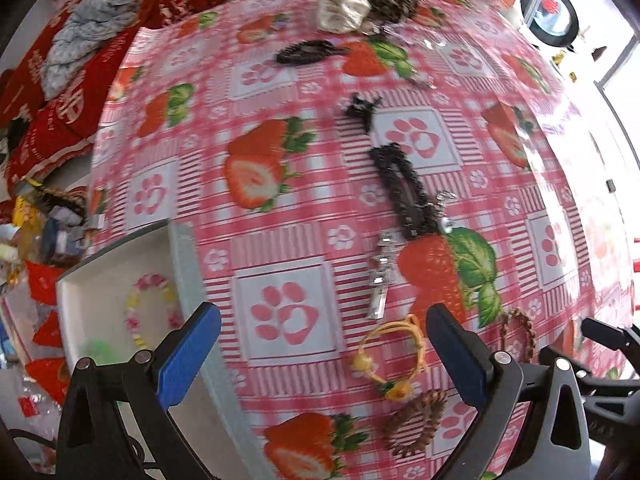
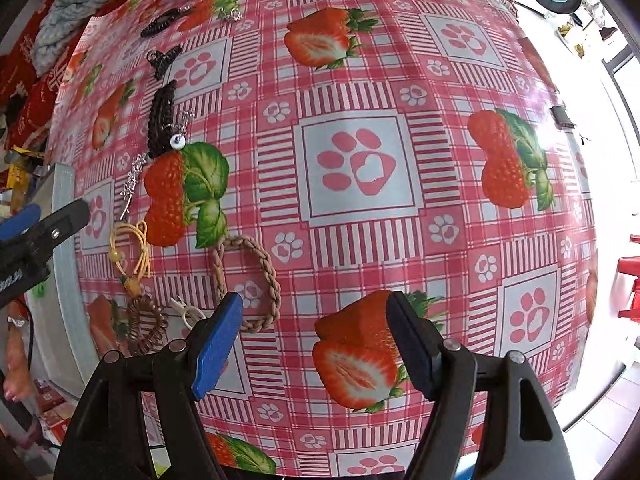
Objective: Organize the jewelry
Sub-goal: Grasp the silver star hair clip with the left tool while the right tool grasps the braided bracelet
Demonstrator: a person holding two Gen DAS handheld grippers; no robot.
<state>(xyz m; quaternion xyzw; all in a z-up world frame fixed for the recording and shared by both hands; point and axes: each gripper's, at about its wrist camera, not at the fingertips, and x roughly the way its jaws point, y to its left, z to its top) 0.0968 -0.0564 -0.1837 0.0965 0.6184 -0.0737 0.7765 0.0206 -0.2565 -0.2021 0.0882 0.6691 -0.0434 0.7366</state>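
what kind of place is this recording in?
Probably a lived-in home, at a table. A strawberry-and-paw-print tablecloth covers it, hair clips and bracelets like the braided one lie scattered, and red cushions with a grey garment sit behind.

The left wrist view is smeared by motion — the beaded bracelet (image 1: 150, 308) in the white box (image 1: 100, 272) is only a pale ring, and a green thing (image 1: 96, 350) beside it cannot be identified. The box is cut off behind the fingers (image 1: 188, 360). At the table's (image 1: 280, 208) far edge, a heap of dark pieces (image 1: 390, 2) stays unreadable — too small.
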